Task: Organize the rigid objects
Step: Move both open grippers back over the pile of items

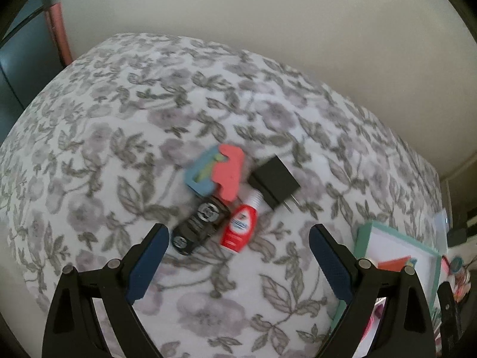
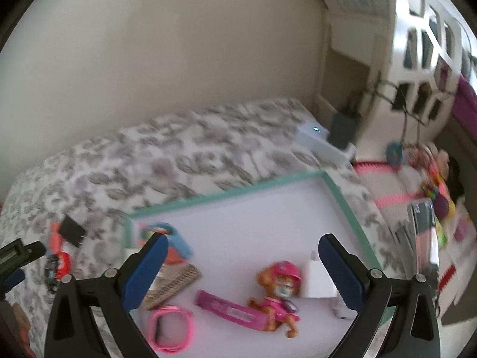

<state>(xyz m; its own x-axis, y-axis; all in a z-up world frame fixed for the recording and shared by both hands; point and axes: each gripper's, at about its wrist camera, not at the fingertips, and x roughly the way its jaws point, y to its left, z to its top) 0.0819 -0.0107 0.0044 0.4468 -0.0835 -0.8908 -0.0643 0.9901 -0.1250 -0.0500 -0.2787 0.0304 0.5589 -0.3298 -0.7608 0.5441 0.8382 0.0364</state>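
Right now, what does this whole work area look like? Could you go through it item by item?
Surface: floral bedspread, patterned grey.
Job's things: on the spread, black charger, red bottle, black car, foam pieces; in the teal-rimmed tray, toy pup, white charger, pink band.
Clutter: colourful toys beside the bed.
Grippers: left gripper open, empty; right gripper open, empty, above the tray.
Cables: dark cords hanging on white furniture.
Surroundings: plain wall.
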